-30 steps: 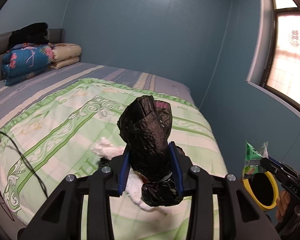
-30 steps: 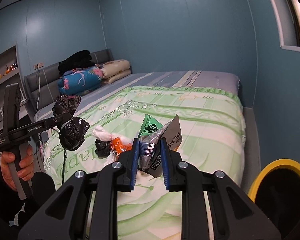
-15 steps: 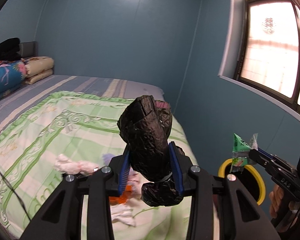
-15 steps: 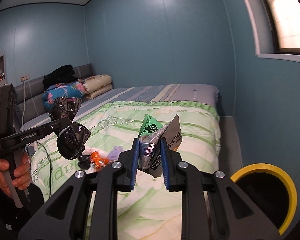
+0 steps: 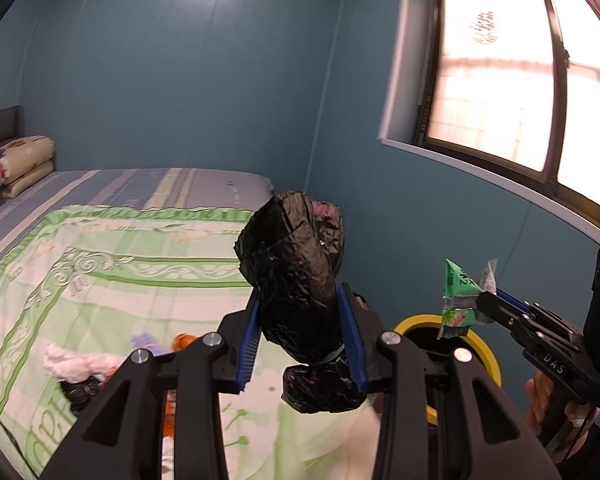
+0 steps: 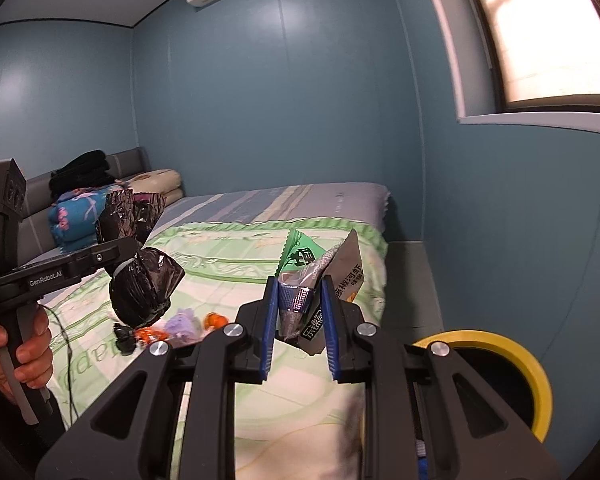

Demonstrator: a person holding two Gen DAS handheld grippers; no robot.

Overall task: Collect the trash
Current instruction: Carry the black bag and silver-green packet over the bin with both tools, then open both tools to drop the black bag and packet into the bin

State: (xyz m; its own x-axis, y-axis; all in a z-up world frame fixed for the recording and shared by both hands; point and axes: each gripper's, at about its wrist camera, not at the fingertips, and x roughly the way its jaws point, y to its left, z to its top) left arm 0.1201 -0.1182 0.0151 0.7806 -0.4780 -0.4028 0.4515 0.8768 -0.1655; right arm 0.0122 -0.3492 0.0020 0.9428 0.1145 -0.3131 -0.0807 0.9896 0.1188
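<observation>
Here, left hand-held gripper [image 5: 300,336] pinching a knotted black plastic bag [image 5: 296,280] between its blue pads, bag bulging above the fingers and its tied tail hanging below them. Seen from the right wrist view as well, same bag [image 6: 144,288] clamped in the left hand-held gripper [image 6: 112,256], held up over the bed, with a hand [image 6: 16,348] wrapped round the grip.

Right hand-held gripper [image 6: 298,320] pinched on a bundle of snack wrappers [image 6: 320,276]: one green, one silver with printed characters, crumpled together and sticking up past the pads. In the left wrist view, those wrappers [image 5: 458,300] held just above the yellow-rimmed bin [image 5: 484,348], gripper [image 5: 488,304] reaching in from the right edge.

Bin [image 6: 536,372] standing on the floor just beside the bed's foot corner, black inside.

On the bed [image 5: 100,272], green patterned quilt spread over a striped blue sheet. More litter lying on the quilt near the bed's foot end: white crumpled tissue [image 5: 76,364], a small black bag [image 5: 80,392], orange scraps [image 6: 214,320] and a purple scrap [image 6: 184,326], close together. Folded blankets [image 6: 80,216] stacked at the bed's head end. Window [image 5: 540,80] on the wall well above the bin.
</observation>
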